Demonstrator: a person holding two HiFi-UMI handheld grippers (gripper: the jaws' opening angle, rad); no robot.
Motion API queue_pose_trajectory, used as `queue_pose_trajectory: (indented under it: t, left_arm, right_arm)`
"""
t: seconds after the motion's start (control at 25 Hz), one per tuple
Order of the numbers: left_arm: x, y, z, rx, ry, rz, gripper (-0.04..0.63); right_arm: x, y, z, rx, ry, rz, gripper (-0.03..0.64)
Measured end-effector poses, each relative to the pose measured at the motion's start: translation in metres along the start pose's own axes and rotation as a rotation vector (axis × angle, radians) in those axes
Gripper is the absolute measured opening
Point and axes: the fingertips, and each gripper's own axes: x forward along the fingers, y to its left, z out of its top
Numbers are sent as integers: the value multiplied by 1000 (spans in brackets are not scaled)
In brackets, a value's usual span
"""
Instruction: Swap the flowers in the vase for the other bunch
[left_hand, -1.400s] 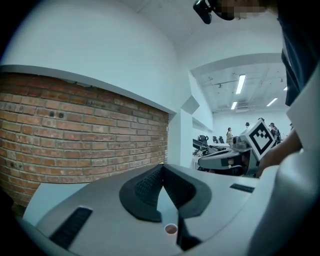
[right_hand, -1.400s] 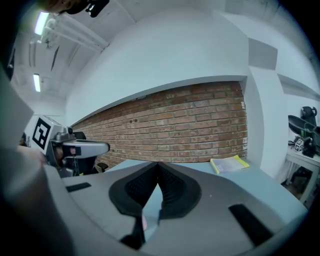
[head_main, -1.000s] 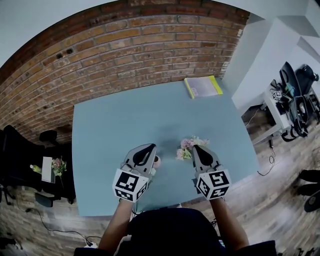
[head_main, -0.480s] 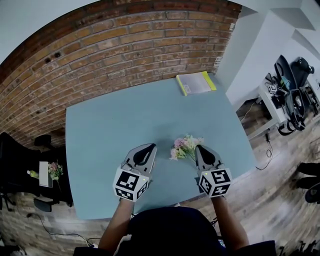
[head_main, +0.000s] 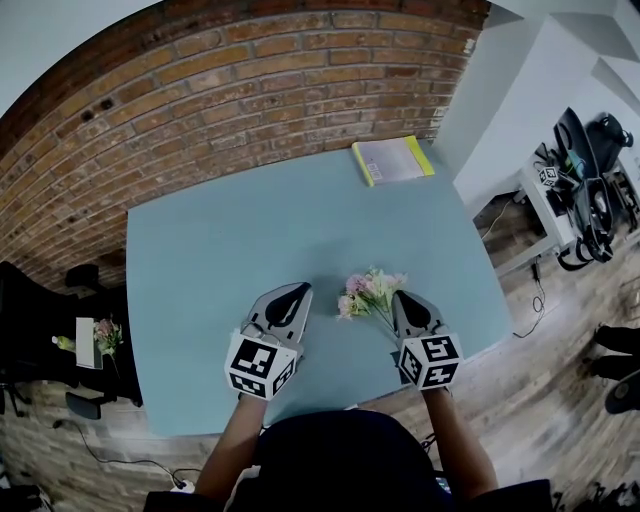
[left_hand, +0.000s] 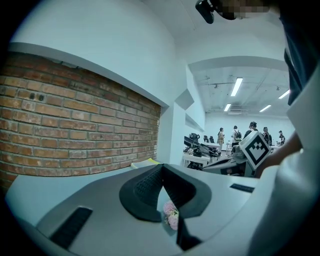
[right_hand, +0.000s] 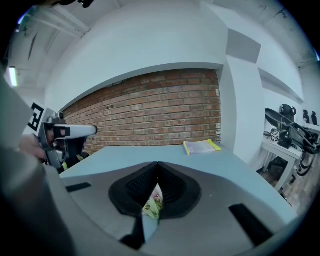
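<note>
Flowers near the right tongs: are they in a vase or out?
Out: the flowers stick out from the shut right tongs, with no vase around them.

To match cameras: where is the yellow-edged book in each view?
Head view: the book lies at the table's far right corner.
Left gripper view: a thin yellow sliver near centre, below the brick wall's right end.
Right gripper view: right of centre, on the far table edge.
Shared landmark: that brick wall.

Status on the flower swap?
Left gripper shut on pink flowers. Right gripper shut on mixed bunch. Vase not in view. Book far off, no obstacle.
</note>
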Motion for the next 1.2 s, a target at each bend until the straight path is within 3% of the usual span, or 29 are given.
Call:
queue_pose_trajectory:
  t: [0.8,1.2]
  left_arm:
    - [32,-13,-3,-77,-7,-23,9]
    - [43,-13,-17,-72,32,0,9]
  right_arm:
    - [23,-28,-35,17,140,54,14]
    - [38,-35,-58,10,218,87,15]
